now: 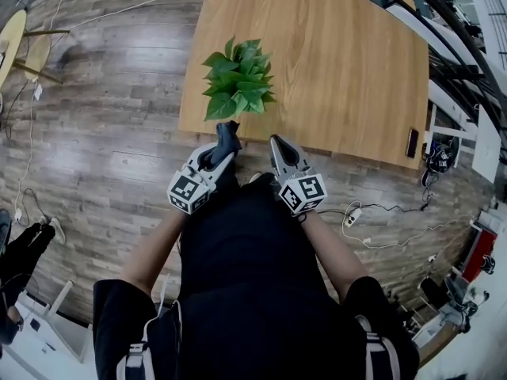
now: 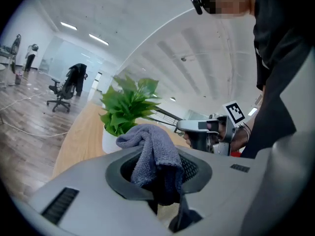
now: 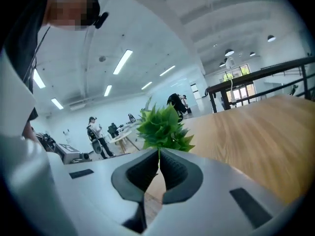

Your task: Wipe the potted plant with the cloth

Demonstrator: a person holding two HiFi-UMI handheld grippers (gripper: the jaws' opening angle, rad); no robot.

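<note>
Wood table (image 1: 333, 70): potted plant (image 1: 238, 81) at near edge; L gripper (image 2: 157, 176) clamps cloth (image 2: 150, 149), prob ready for wiping; R gripper (image 3: 158, 168) closed, empty

Wooden table (image 1: 333, 62): potted plant (image 1: 238, 81) near front edge.

1 potted plant (image 1: 238, 81), 1 cloth (image 2: 152, 151), 1 table (image 1: 341, 70), 1 L hand-held gripper (image 1: 226, 139), 1 R hand-held gripper (image 1: 279, 142).
</note>
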